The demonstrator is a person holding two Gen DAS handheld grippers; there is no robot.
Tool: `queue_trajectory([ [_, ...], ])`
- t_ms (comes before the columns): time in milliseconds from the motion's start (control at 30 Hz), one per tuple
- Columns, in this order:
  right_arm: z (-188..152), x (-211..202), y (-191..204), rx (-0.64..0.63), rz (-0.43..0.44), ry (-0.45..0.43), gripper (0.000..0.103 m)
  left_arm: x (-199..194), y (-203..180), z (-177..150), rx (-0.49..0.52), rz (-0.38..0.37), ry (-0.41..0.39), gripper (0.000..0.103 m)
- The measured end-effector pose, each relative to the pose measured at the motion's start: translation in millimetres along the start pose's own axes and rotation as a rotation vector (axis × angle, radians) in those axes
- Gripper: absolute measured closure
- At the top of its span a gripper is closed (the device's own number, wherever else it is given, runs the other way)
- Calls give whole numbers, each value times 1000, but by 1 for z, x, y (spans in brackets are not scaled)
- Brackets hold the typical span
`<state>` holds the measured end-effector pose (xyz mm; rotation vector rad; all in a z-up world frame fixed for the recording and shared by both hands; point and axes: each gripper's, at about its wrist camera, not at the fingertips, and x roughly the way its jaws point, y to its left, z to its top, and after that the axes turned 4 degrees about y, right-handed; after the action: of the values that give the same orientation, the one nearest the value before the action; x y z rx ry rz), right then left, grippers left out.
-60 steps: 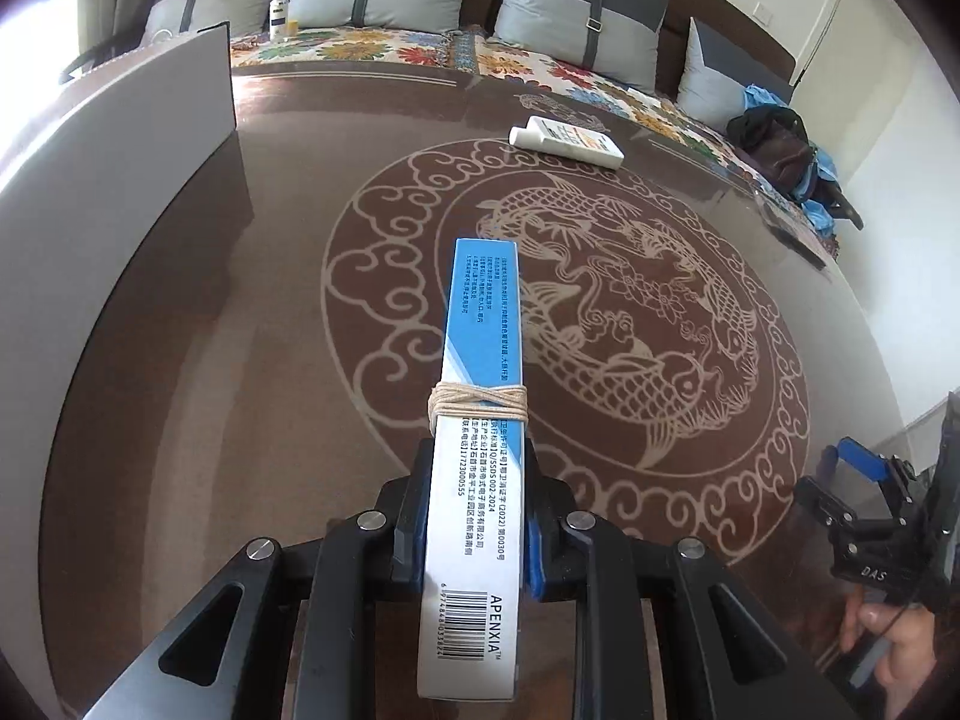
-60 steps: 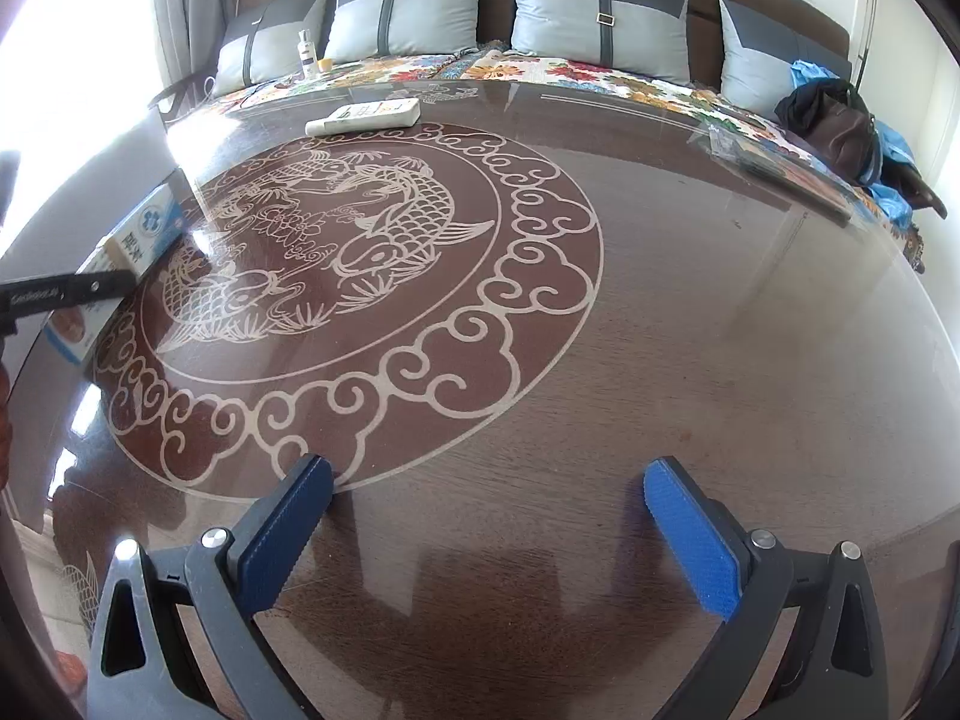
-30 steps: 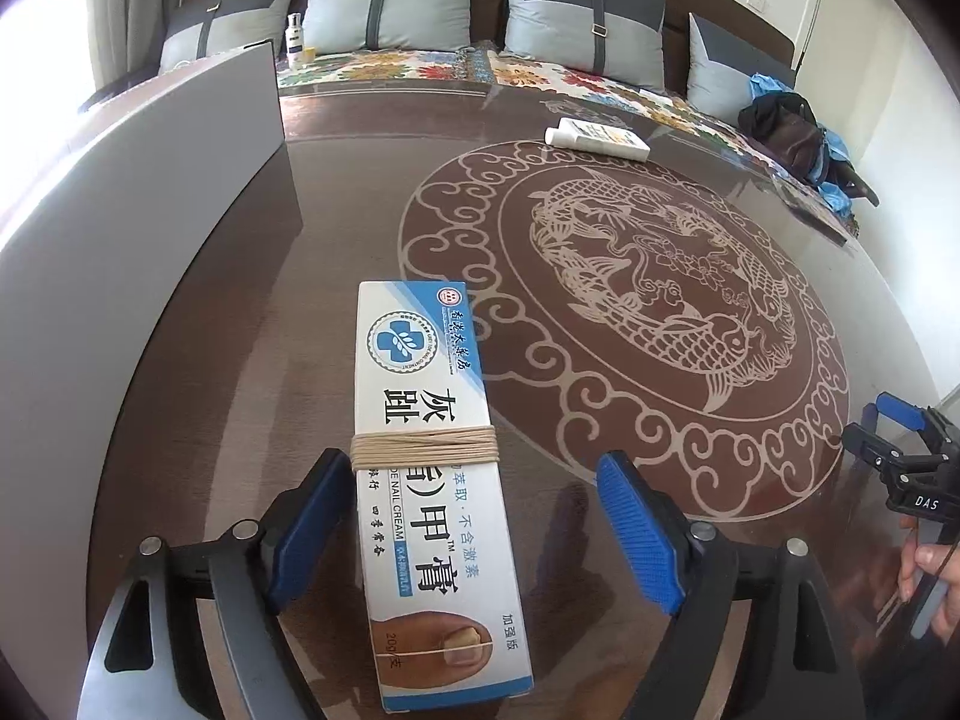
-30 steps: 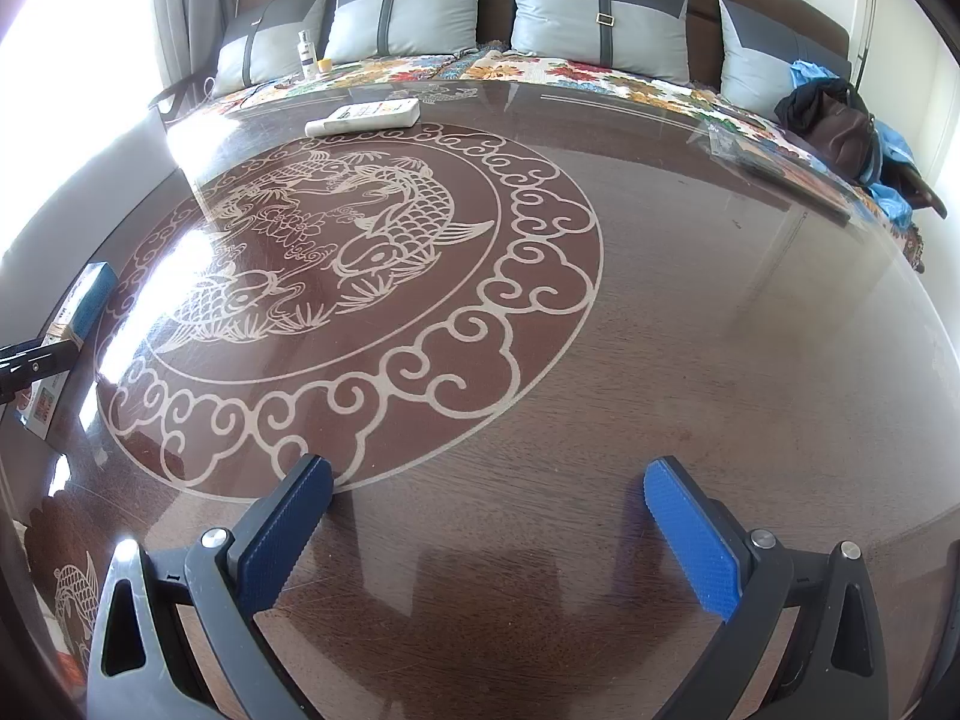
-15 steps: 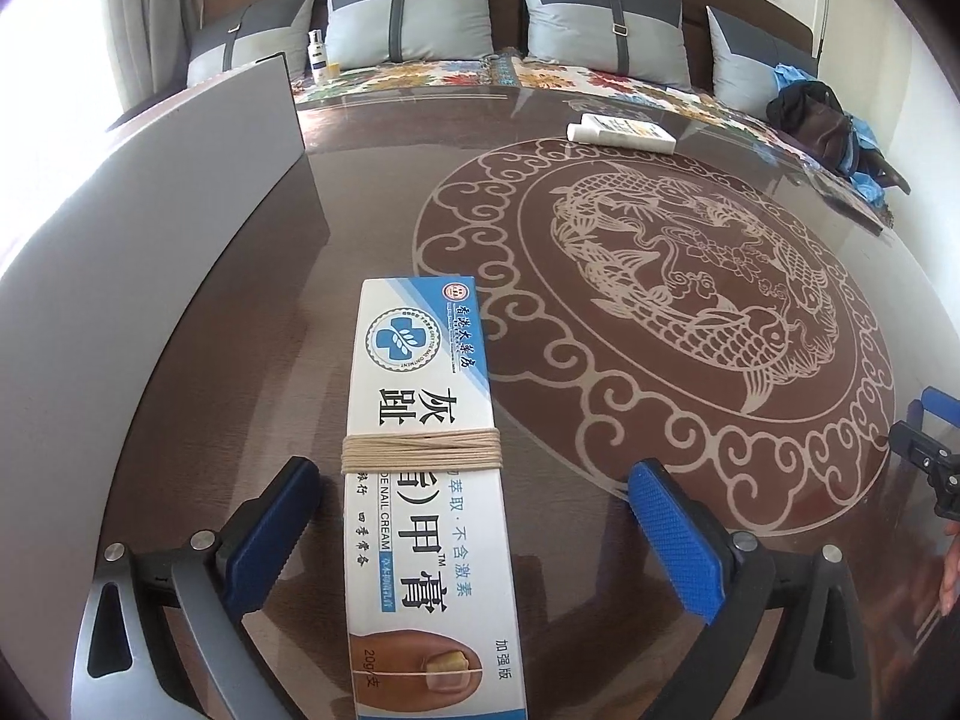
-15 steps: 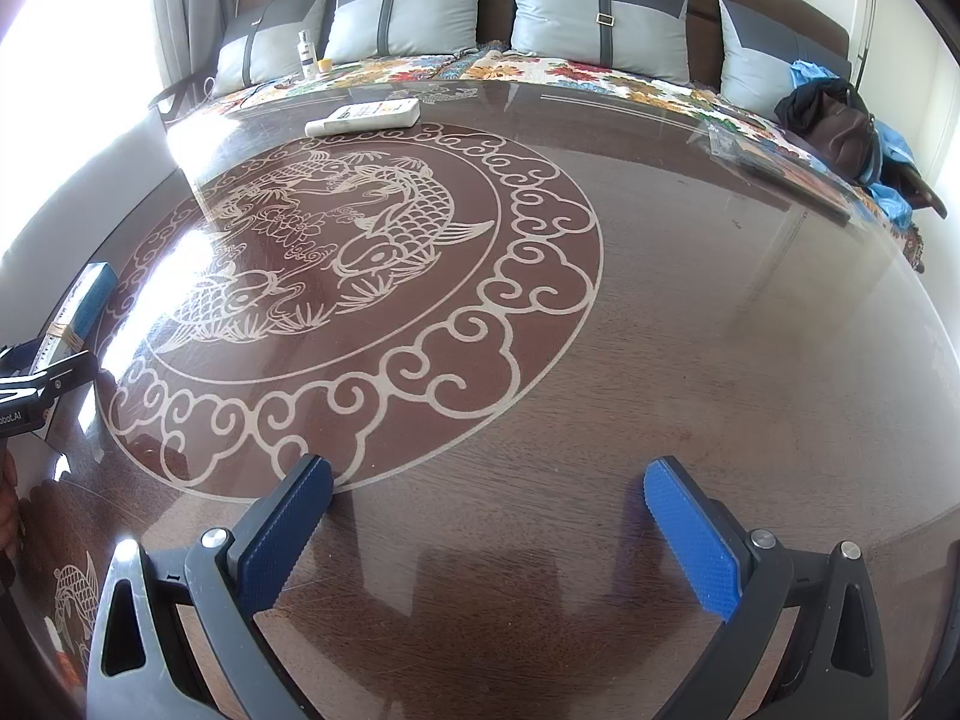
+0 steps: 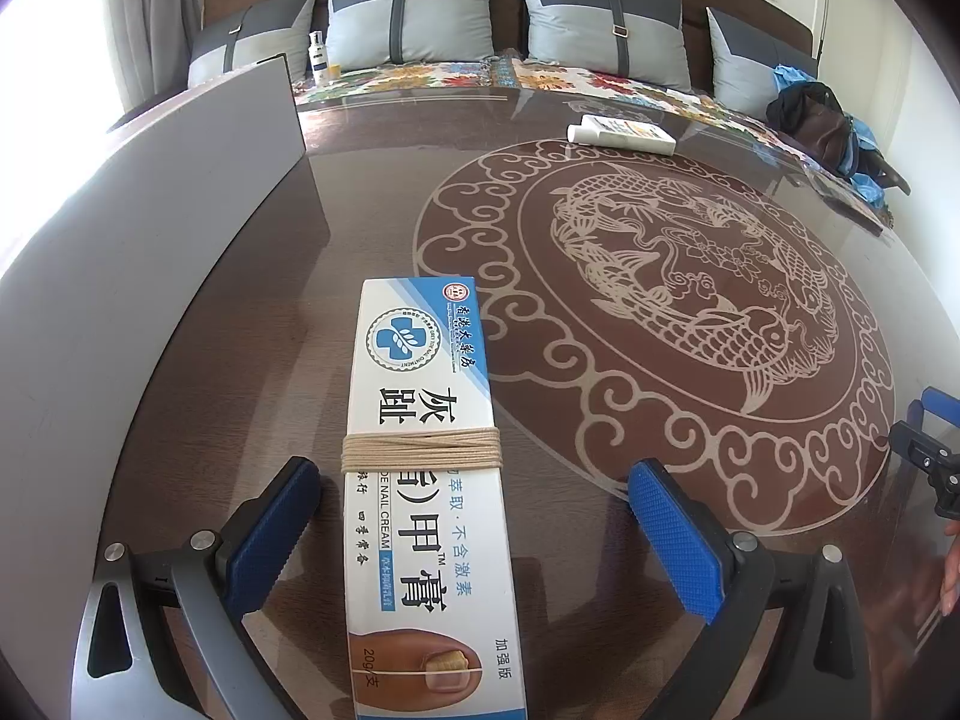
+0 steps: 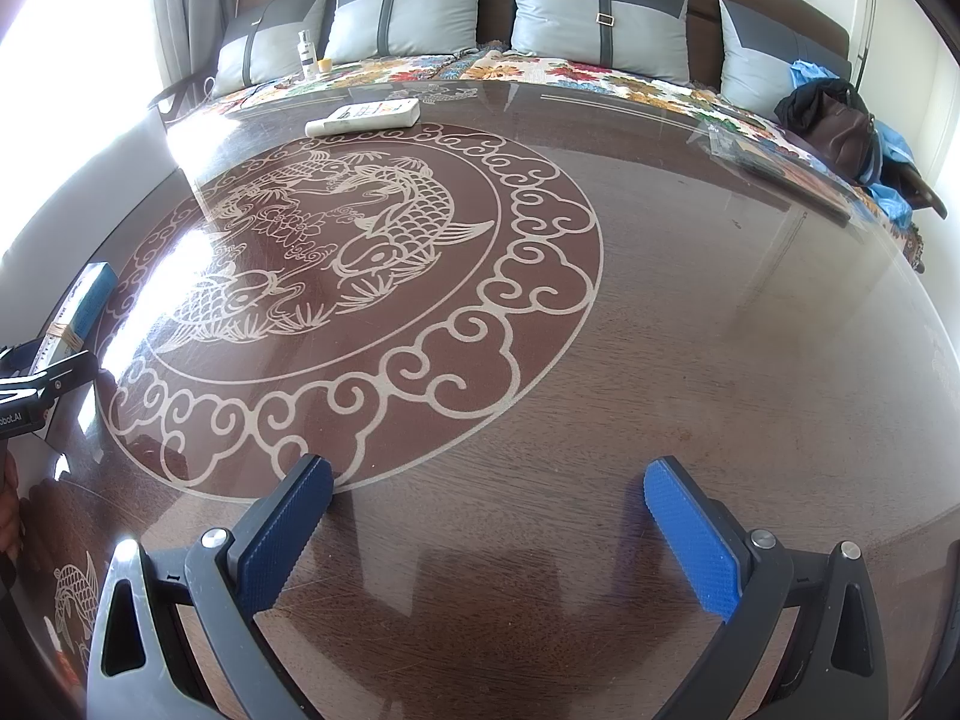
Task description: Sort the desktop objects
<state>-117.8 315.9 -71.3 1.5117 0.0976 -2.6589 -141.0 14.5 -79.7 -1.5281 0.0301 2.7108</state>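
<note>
- Right now the left gripper (image 7: 468,534) has its jaws spread wide, clamped on nothing; the cream box (image 7: 423,480) lies flat btwn the blue pads (image 7: 270,534), touching neither as far as I can see.
- Box sits printed face up on the glass-topped table (image 7: 600,540), just beside the grey board (image 7: 150,228) on the left side, at the edge of the koi medallion (image 7: 660,312).
- Right gripper (image 8: 486,534) also spread apart, empty, hovering over bare tabletop well apart from the box.
- White tube (image 8: 363,117) lies at the far side of the table, near the sofa.
- Handling, my guess: thin cardboard carton, light, stiff along its length but crushable w/ a hard squeeze.
- Glass looks slick, so box prob slides if nudged.
- String wrap (image 7: 420,450) round the middle adds friction.
- Best hold: across the narrow width at or near the string, gentle pressure on the long side faces.
</note>
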Motion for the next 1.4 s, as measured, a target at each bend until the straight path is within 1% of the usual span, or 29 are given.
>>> queue_trajectory([
  [400,-1,-1,0,2,-4,-2,0,0,0,0,1,0,0,0],
  [433,0,-1,0,-1,0,-2,0,0,0,0,0,0,-1,0],
  [500,12,3,3,-51,52,1,0,0,0,-1,0,0,0,0],
  [567,43,9,14,-162,59,-16,0,0,0,-1,0,-1,-1,0],
  [633,89,17,34,-294,66,-45,0,0,0,-1,0,-2,-1,0],
  [700,141,39,53,-429,86,-9,0,0,0,-1,-1,-2,-1,0],
  [767,191,68,69,-542,68,33,0,0,0,-1,0,-2,-1,0],
  [833,231,94,85,-628,46,54,0,0,0,-1,-1,-2,-1,0],
  [900,257,119,102,-709,51,81,0,0,0,0,0,-4,0,0],
  [933,267,131,110,-750,40,89,0,0,0,-1,0,-5,0,0],
  [967,274,141,117,-782,50,96,0,0,0,-1,0,-5,0,0],
  [1033,288,159,126,-814,80,112,0,-1,0,-1,0,-5,0,0],
  [1067,294,165,128,-809,113,112,0,-1,-1,-1,1,-4,0,0],
  [1133,306,176,131,-778,172,134,0,-1,-1,0,0,-4,0,0],
  [1200,313,186,128,-704,240,197,2,-1,-1,0,0,-5,0,0],
  [1233,313,188,125,-653,273,228,6,-1,-1,0,0,-5,0,0],
  [1267,312,188,122,-609,278,237,11,-1,-1,0,0,-5,0,0],
  [1300,309,184,122,-595,272,228,16,-1,-1,0,0,-5,0,0],
  [1367,299,170,124,-582,273,209,44,-1,-1,0,0,-5,0,0],
  [1400,291,164,126,-576,275,210,49,-1,-1,0,0,-5,0,0],
])
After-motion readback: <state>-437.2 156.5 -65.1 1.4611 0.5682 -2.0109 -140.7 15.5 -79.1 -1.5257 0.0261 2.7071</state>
